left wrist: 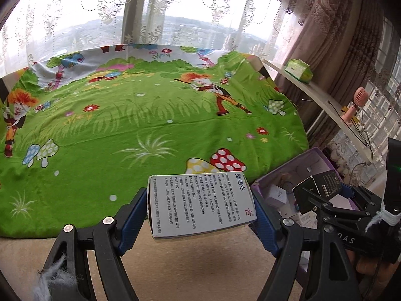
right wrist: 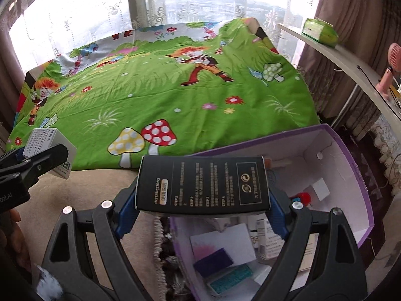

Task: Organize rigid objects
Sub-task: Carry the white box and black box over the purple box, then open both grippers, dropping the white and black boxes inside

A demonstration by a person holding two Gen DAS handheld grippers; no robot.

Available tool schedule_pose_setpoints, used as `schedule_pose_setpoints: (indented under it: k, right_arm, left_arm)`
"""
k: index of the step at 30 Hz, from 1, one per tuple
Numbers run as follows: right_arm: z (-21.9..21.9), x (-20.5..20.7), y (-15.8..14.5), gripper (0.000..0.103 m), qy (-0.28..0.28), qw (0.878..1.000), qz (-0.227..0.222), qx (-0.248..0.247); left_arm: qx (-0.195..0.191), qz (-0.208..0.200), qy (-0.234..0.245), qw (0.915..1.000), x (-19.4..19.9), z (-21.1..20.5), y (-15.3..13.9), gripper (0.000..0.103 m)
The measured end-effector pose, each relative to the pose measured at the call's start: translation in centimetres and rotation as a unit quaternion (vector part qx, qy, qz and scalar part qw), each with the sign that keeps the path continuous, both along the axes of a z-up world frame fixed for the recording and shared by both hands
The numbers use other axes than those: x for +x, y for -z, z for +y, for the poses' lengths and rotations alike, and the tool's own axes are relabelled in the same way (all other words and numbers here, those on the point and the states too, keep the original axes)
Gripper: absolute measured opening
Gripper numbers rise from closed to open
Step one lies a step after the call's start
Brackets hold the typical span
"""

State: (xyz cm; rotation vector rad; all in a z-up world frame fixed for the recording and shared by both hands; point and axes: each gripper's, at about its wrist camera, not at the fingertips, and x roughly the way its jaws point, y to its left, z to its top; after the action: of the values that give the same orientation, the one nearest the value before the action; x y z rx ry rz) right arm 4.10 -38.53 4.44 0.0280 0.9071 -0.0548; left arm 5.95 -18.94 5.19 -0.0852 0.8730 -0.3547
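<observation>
Left gripper [left wrist: 200, 212] fingers clamp a white cardboard medicine box with printed text [left wrist: 200, 204], held above beige carpet [left wrist: 190, 266]. Right gripper [right wrist: 203, 200] fingers clamp a black rectangular instruction box [right wrist: 203, 184] over an open purple cardboard storage box [right wrist: 351, 158] holding small packages. Beyond, green cartoon-print cloth-covered surface [left wrist: 140, 115], then lace curtains [left wrist: 75, 20].

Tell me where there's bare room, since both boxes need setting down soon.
The green cloth is bare from the mushroom print back to the window. The beige strip along its near edge is free too. The purple box is crowded with small packets across its floor.
</observation>
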Motion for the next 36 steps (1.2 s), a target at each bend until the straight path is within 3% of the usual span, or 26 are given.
schedule_pose_setpoints:
  k: [8,16,20,25,29,32,33,36]
  right_arm:
    - [-7.1,-2.6,-1.0,0.087,0.078,0.997,-0.009,-0.018]
    - [-10.6,-4.4,-0.7,0.088,0.121,0.992,-0.009,-0.020]
    - [-11.3,-4.9,-0.6,0.099,0.133,0.991,-0.010,-0.017]
    - [-11.4,-5.4,-0.6,0.100,0.141,0.990,-0.005,-0.019]
    - [-11.6,-6.0,-0.7,0.100,0.156,0.988,0.000,-0.017]
    - [-11.6,-6.7,-0.7,0.100,0.161,0.987,0.004,-0.015]
    - [-11.6,-6.9,-0.8,0.100,0.162,0.987,0.004,-0.015]
    - [-11.6,-7.4,-0.7,0.100,0.165,0.986,0.006,-0.015]
  left_arm:
    - [-0.013,-0.009,0.090,0.9958,-1.3,-6.6,-0.8,0.079]
    - [-0.028,0.011,0.183,0.9827,-2.6,-12.2,-0.3,0.086]
    - [-0.026,0.033,0.179,0.9830,-2.7,-12.7,0.5,0.086]
    - [-0.029,0.083,0.149,0.9850,-2.9,-11.7,1.9,0.086]
    - [-0.006,0.113,0.143,0.9832,-3.9,-11.5,2.9,0.086]
    - [-0.005,0.115,0.149,0.9821,-4.4,-11.5,3.3,0.088]
    - [-0.007,0.109,0.149,0.9828,-4.4,-11.3,3.1,0.095]
    - [-0.001,0.064,0.138,0.9883,-4.8,-10.8,1.7,0.103]
